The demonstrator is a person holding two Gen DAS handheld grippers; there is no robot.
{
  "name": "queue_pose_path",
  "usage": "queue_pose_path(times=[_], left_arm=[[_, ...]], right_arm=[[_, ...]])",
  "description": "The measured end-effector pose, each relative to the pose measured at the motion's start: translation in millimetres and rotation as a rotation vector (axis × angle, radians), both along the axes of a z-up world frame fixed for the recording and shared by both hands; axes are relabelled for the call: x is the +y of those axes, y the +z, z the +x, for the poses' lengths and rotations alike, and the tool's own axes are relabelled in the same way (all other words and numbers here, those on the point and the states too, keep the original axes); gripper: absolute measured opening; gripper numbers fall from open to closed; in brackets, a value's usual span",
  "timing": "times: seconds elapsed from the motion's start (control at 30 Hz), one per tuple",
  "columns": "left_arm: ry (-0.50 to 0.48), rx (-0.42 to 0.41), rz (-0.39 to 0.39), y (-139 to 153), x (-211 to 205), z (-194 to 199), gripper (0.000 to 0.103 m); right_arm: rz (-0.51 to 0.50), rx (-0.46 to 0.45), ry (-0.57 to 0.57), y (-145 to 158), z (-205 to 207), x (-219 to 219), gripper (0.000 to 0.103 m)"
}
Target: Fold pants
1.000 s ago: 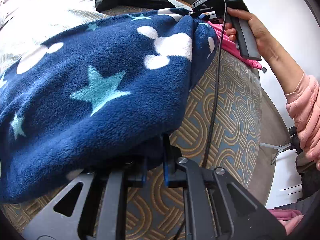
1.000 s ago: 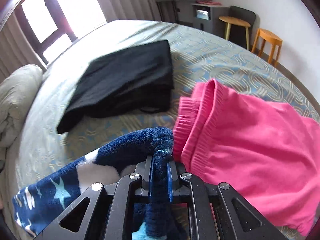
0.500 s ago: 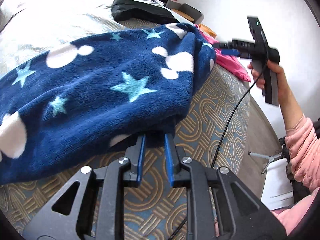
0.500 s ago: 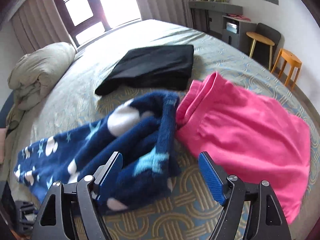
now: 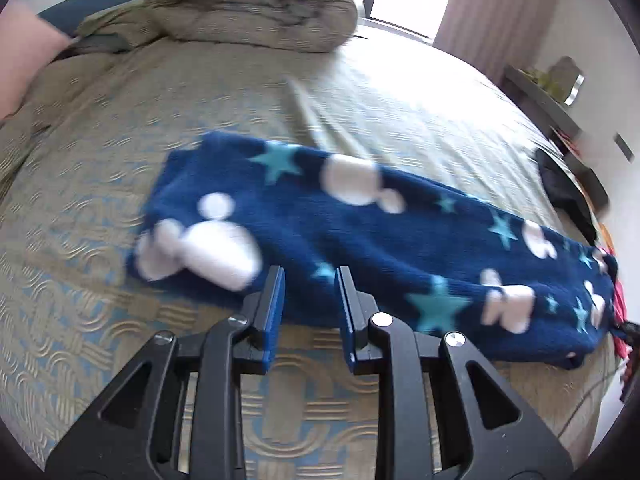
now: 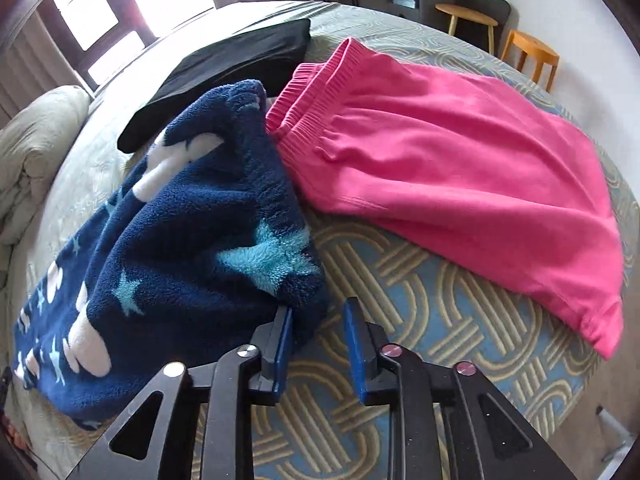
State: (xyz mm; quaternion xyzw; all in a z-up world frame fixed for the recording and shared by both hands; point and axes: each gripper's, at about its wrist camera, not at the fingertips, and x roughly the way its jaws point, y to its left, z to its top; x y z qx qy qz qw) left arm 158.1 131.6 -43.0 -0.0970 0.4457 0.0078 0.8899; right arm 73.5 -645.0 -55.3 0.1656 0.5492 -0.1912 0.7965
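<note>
Left-wrist view: the left gripper hangs over the bed with its jaws parted by a narrow gap and nothing between them; the blue pads frame the near edge of the navy pants, and whether the tips touch the fleece cannot be told. The pants lie flat on the bed as a long band running from 9 o'clock toward 3 o'clock, printed with teal stars and white mouse-head shapes; the frame is blurred. A rolled duvet sits at 12 o'clock, a black garment at 2 o'clock beyond the far end of the pants, and a sliver of pink cloth at 3 o'clock touches that end. Right-wrist view: the right gripper is likewise open to a narrow gap and holds nothing; its left pad lies just beside the bunched corner of the pants, while the gap itself shows only the patterned bedspread. Here the pants fill the field from 8 to 11 o'clock, their gathered waistband at 11 o'clock touching the ribbed waistband of the pink pants, which spread from 12 to 4 o'clock. The black garment lies folded at 11 o'clock behind both. Two wooden stools stand by the wall at 1 o'clock.
</note>
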Motion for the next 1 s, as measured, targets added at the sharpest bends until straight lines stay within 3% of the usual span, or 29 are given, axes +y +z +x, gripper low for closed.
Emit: queue_pose_path(times=[0.03,0.07,0.17,0.23,0.3,0.37,0.47,0.6,0.67,0.7,0.83,0.9,1.0], left_arm=[[0.050,0.010,-0.009,-4.5,19.4,-3.3,0.029],[0.093,0.014,-0.028,-9.1,37.1,-7.7,0.032],[0.168,0.010,-0.089,-17.8,70.4,-13.8,0.044],[0.167,0.003,-0.119,-19.8,78.0,-12.7,0.045],[0.145,0.004,-0.154,-22.3,79.1,-7.1,0.048],[0.126,0.012,-0.170,-27.8,73.1,4.1,0.049],[0.113,0.017,-0.200,-35.8,67.8,23.8,0.049],[0.137,0.029,-0.223,-45.7,69.6,46.9,0.046],[0.136,0.008,-0.212,-43.7,70.5,51.2,0.015],[0.132,0.000,-0.203,-41.2,71.6,51.2,0.008],[0.142,-0.107,-0.206,-15.1,78.9,38.8,0.008],[0.132,-0.156,-0.204,-1.9,84.6,31.7,0.008],[0.105,-0.140,-0.143,-8.7,88.2,33.5,0.009]], right_arm=[[-0.071,0.040,-0.013,5.9,0.8,6.3,0.051],[-0.148,0.072,-0.025,13.1,2.2,13.2,0.055],[-0.462,0.127,-0.083,48.1,11.3,41.1,0.057],[-0.553,0.079,-0.077,75.3,19.1,65.6,0.058],[-0.475,-0.025,-0.004,97.3,27.7,95.0,0.063],[-0.330,-0.115,0.123,109.1,43.2,137.1,0.067],[-0.164,-0.145,0.365,104.5,81.6,221.6,0.068],[-0.129,-0.121,0.626,85.7,125.8,346.8,0.068],[-0.095,-0.128,0.740,82.2,140.5,400.3,0.068],[-0.083,-0.140,0.789,82.6,143.4,420.4,0.068],[-0.069,-0.195,0.923,89.6,143.8,485.8,0.068],[-0.043,-0.218,0.942,93.1,145.8,498.3,0.068],[-0.009,-0.230,0.952,92.8,150.7,503.1,0.068]])
